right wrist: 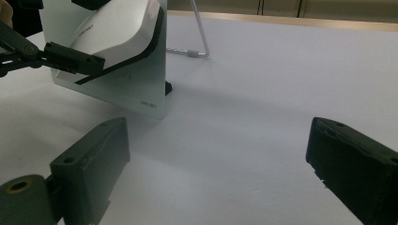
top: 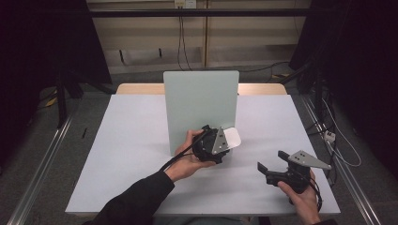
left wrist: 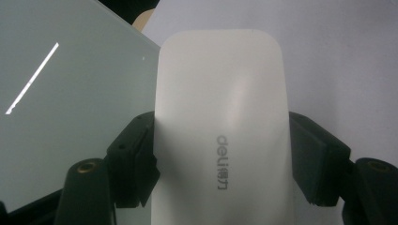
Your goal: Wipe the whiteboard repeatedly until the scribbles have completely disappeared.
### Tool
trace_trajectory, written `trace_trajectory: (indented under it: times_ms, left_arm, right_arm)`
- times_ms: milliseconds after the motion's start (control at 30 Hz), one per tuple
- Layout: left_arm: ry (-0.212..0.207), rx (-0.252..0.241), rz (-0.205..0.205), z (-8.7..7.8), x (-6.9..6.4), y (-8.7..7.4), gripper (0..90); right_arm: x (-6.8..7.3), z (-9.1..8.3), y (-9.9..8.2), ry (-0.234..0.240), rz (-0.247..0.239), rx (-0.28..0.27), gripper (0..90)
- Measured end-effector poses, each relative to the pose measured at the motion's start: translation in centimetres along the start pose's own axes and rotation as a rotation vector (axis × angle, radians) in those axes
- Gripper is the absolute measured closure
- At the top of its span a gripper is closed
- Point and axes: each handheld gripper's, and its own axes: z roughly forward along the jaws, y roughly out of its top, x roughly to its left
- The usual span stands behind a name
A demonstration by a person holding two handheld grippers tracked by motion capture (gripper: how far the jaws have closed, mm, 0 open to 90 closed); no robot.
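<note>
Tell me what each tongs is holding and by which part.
The left tongs clamp a white eraser by its two long sides, beside the standing board. The right tongs stand open, holding nothing.

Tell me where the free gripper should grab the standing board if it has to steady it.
Best on the board's bare right edge, coming in from the right gripper's side with jaws across the thin panel. It stands nearly upright on a wire leg, and the left gripper holds the white eraser low against its face, so that edge looks easiest.
</note>
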Motion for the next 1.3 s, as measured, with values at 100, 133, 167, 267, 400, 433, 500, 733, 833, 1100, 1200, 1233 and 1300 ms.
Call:
trace_trajectory:
  times_ms: [100,133,167,267,400,433,500,733,833,1100,1200,1233,1300]
  left_arm:
    - [-0.04,0.032,0.008,0.7,-1.1,-0.8,31.1]
    - [-0.055,0.046,0.012,0.9,-1.5,-1.1,31.1]
    - [-0.07,0.052,0.011,1.2,-1.9,-1.5,31.1]
    - [-0.084,0.065,0.009,1.5,-2.3,-1.7,31.1]
    - [-0.074,0.052,0.013,1.2,-1.7,-1.2,31.1]
    - [-0.065,0.043,0.006,1.1,-1.4,-0.9,31.1]
    - [-0.054,0.04,0.005,0.9,-1.1,-0.7,31.1]
    - [-0.026,0.026,0.008,0.7,-0.9,-0.3,31.1]
    - [-0.055,0.052,0.026,1.3,-1.7,-0.7,31.1]
    - [-0.076,0.064,0.017,0.9,-1.7,-1.6,31.1]
    - [-0.041,0.032,-0.004,-0.1,-0.5,-1.3,31.1]
    - [-0.03,0.025,-0.009,-0.5,0.0,-1.3,31.1]
    - [-0.014,0.001,-0.035,-1.4,1.0,-1.3,31.1]
  right_arm:
    - [0.0,0.0,0.0,0.002,0.0,0.0,6.4]
    - [0.0,0.0,0.0,0.002,-0.002,-0.001,6.4]
    - [0.0,0.0,0.0,0.001,-0.002,-0.002,6.4]
    - [0.0,0.0,0.0,0.001,0.004,-0.002,6.4]
    - [0.0,0.0,0.0,0.002,0.0,-0.001,6.4]
    - [0.0,0.0,0.0,0.002,0.001,-0.002,6.4]
    - [0.0,0.0,0.0,0.002,0.002,-0.001,6.4]
    - [0.0,0.0,0.0,0.003,0.001,-0.005,6.4]
    - [0.0,0.0,0.0,0.004,0.001,-0.003,6.4]
    - [0.0,-0.1,0.0,0.003,0.003,-0.003,6.4]
    - [0.0,0.0,0.0,0.003,0.0,-0.004,6.4]
    - [0.0,0.0,0.0,0.003,0.0,-0.004,6.4]
    - [0.0,-0.1,0.0,0.003,0.0,-0.004,6.4]
